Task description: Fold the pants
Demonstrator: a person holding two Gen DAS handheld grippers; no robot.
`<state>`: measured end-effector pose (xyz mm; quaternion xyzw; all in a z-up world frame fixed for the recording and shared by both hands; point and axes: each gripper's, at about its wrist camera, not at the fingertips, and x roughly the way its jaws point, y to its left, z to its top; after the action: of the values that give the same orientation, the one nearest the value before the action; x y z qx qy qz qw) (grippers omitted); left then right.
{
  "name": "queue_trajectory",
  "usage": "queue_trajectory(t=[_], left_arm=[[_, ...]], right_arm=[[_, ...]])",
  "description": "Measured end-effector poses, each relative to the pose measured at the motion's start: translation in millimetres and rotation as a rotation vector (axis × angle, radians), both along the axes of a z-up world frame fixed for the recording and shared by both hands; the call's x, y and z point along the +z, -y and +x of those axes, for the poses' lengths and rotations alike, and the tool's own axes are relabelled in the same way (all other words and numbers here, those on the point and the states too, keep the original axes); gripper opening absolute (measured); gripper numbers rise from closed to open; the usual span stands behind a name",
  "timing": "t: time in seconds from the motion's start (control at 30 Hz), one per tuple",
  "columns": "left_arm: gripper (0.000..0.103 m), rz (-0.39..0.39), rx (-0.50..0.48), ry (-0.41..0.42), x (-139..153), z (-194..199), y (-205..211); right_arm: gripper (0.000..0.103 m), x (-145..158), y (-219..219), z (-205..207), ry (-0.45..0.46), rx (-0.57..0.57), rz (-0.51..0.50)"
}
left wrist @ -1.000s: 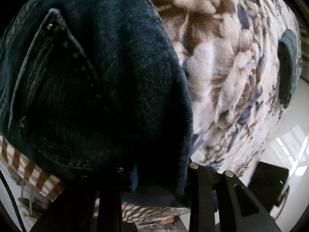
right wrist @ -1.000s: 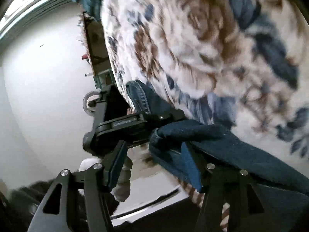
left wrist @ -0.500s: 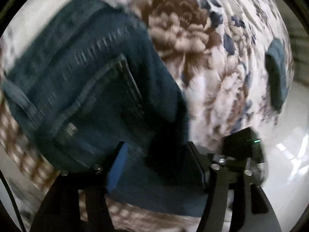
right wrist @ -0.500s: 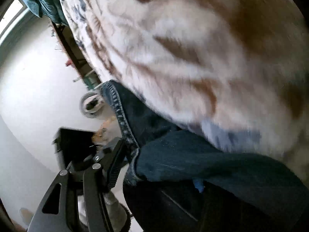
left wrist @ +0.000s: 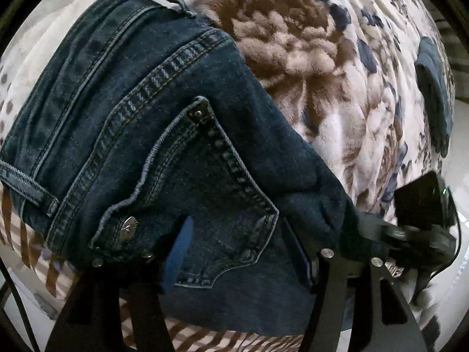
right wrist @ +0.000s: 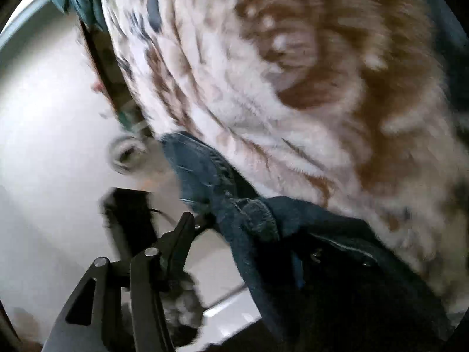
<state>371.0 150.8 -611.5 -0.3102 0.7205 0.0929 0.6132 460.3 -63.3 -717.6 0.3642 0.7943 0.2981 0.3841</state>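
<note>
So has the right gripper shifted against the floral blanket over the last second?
Yes. The right gripper has come closer to the floral blanket, which now fills more of its view, and its jaws have just been closing on the jeans.

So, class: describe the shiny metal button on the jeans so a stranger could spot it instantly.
Start at the floral blanket, then the dark blue jeans lying on it. On the jeans find the stitched pocket; the metal button sits at its lower left corner, larger and shinier than the small rivets nearby.
</note>
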Motion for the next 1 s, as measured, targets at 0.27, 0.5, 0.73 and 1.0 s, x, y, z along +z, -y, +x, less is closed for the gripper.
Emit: queue_trajectory(t=[0.27, 0.5, 0.73, 1.0], left_arm=[[0.06, -0.036, -0.028, 0.01, -4, 6, 3], [0.06, -0.045, -0.022, 0.007, 1, 1, -12], [0.06, -0.047, -0.01, 0.002, 14, -14, -20], [0.083, 0.026, -0.015, 0.104, 54, -24, -31]], right_arm=[[0.014, 22, 42, 13, 0.044, -0.125, -0.092], [0.017, 51, 115, 28, 0.207, -0.176, -0.342], [0.053, 84, 91, 22, 0.267, -0.015, -0.183], [0.031, 64, 106, -9, 0.305, 0.007, -0.55]])
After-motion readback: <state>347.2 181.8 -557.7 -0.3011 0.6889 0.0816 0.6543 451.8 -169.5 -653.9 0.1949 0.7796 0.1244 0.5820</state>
